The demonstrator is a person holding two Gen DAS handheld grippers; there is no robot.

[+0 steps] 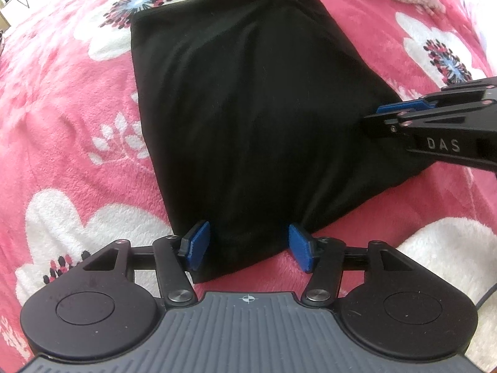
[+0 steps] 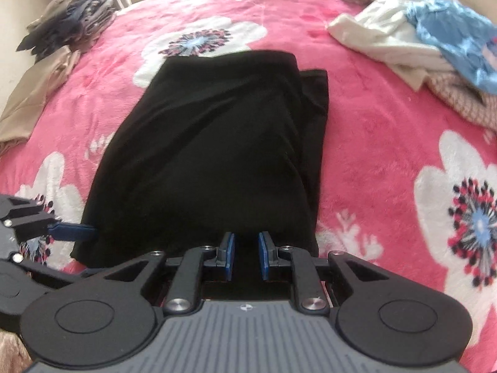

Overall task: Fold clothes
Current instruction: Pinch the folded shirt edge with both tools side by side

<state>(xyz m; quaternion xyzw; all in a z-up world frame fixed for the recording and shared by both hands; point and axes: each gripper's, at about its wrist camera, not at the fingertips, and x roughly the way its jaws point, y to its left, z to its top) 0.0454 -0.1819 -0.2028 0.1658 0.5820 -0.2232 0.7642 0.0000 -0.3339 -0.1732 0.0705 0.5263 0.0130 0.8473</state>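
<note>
I am leaning over a bed covered by a fluffy pink blanket (image 2: 372, 118) printed with large white flowers. A folded black garment (image 2: 214, 143) of soft, smooth fabric is lying flat in the middle of that blanket, its near edge closest to me and a second layer showing along its right side.

My left tool (image 1: 247, 247) is sitting at the garment's near left corner with its blue-padded fingers (image 1: 198, 244) spread wide, one on either side of the corner's edge; the cloth is lying between them, ungripped. My right tool (image 2: 246, 255) is resting at the near edge further right, its blue pads (image 2: 230, 253) drawn in narrow. Black cloth is lying in the small gap between them, but I cannot tell whether the pads are actually pinching it.

Far off to the left, a stack of folded grey and tan clothes (image 2: 68, 12) is sitting near the blanket's edge. Far off to the right, a loose heap of white, blue and knitted pink clothes (image 2: 428, 40) is lying unfolded.
</note>
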